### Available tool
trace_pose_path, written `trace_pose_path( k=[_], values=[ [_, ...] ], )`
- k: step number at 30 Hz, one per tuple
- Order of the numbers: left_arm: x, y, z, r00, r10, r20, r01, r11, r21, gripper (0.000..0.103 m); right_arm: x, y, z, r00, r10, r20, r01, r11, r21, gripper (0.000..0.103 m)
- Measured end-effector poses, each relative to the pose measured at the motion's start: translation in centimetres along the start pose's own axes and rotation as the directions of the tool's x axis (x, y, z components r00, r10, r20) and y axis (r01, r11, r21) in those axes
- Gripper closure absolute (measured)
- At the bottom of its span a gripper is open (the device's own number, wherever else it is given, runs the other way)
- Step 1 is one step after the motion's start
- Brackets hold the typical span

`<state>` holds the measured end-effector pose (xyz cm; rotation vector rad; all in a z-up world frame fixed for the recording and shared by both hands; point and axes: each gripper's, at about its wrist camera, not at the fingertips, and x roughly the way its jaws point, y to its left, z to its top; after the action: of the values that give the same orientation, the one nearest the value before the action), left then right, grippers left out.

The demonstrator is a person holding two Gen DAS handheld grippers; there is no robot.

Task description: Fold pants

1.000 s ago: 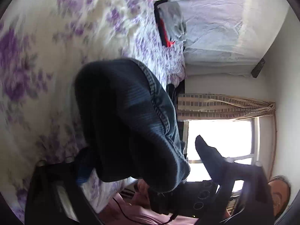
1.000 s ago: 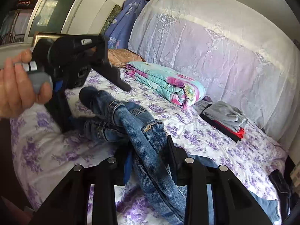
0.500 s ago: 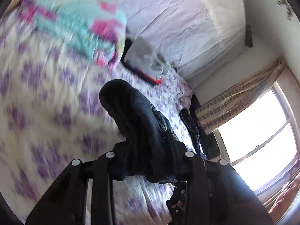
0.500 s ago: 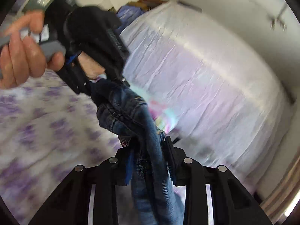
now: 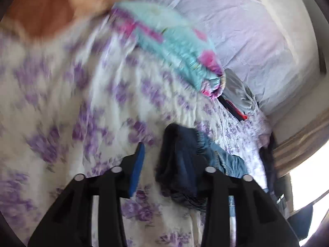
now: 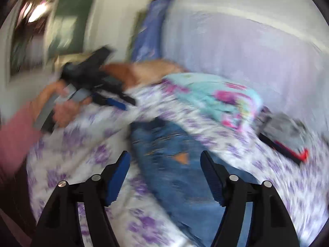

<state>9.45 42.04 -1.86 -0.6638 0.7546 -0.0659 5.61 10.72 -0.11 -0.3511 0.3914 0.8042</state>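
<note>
Purple-flowered bedsheet [image 6: 67, 144] carries the jeans [image 6: 176, 170], limp, heavy denim lying at six o'clock from the folded quilt [image 6: 216, 100]. Both tongs have just opened: right gripper [image 6: 164, 177] wide and empty above them, left gripper [image 5: 170, 168] parted, dark cloth draped against one finger. The stiff waistband or hem looks the best place to grip.

A: What's the surface?

B: A bed [image 6: 277, 189], white sheet with purple flowers, blurred in both views. A pale cover hangs along the wall side.

A: What's lying on it?

B: Blue jeans [image 6: 174, 164] spread across the middle. A folded turquoise and pink blanket [image 6: 216, 100] just beyond them. A small stack of grey, black and red clothes [image 6: 287, 135] next to the blanket, near the wall side. A brown cushion [image 5: 41, 12] at the head end. More dark items by the window edge, can't tell what.
</note>
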Motion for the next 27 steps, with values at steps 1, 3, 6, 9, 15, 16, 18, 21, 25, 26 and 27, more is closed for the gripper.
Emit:
trace_pose_path(
  k=[1,3,6,9,15,16,18,21,25,26,27],
  values=[
    [-0.8,-1.8,0.1,0.999,-0.031,0.015,0.030,0.998,0.051,0.045,-0.6,-1.7,-0.3,1.000,-0.024,0.010,0.023,0.997,0.068,0.029],
    [-0.8,-6.1,-0.4,0.994,-0.110,0.017,0.106,0.981,0.161,0.026,-0.2,-5.8,-1.6,0.998,-0.049,-0.039,0.057,0.972,0.226,0.029],
    [2.8,-11.6,-2.5,0.986,-0.151,-0.072,0.165,0.942,0.292,0.016,2.1,-10.1,-5.6,0.979,-0.037,-0.199,0.117,0.906,0.407,0.029],
    [8.9,-11.9,-5.1,0.976,-0.051,-0.210,0.117,0.941,0.317,0.016,4.1,-11.7,-9.7,0.939,-0.016,-0.343,0.182,0.871,0.456,0.028],
    [9.5,-13.7,-6.7,0.977,0.178,-0.120,-0.106,0.885,0.454,0.019,-5.0,-14.3,-9.6,0.988,-0.057,-0.144,0.132,0.798,0.588,0.023],
    [8.8,-14.3,-6.9,0.980,0.181,-0.087,-0.122,0.882,0.455,0.018,-7.2,-15.3,-10.3,0.987,-0.106,-0.124,0.161,0.769,0.618,0.022],
    [7.0,-16.7,-7.1,0.990,0.140,-0.035,-0.105,0.868,0.486,0.014,-10.8,-17.4,-12.1,0.975,-0.191,-0.114,0.216,0.694,0.687,0.021],
    [6.0,-21.2,-8.7,0.998,0.063,0.000,-0.053,0.837,0.545,0.005,-15.9,-20.6,-16.1,0.954,-0.275,-0.118,0.250,0.515,0.820,0.021],
    [7.5,-26.7,-12.3,0.998,-0.023,-0.052,0.048,0.821,0.568,0.004,-20.3,-23.5,-22.2,0.922,-0.342,-0.183,0.279,0.258,0.925,0.021],
    [8.2,-27.7,-13.4,0.996,-0.038,-0.078,0.076,0.818,0.570,0.004,-21.4,-23.8,-23.6,0.912,-0.354,-0.207,0.294,0.211,0.932,0.021],
    [9.5,-29.1,-14.7,0.992,-0.044,-0.118,0.103,0.817,0.567,0.004,-22.1,-24.0,-24.5,0.906,-0.361,-0.220,0.302,0.188,0.935,0.021]
  ],
)
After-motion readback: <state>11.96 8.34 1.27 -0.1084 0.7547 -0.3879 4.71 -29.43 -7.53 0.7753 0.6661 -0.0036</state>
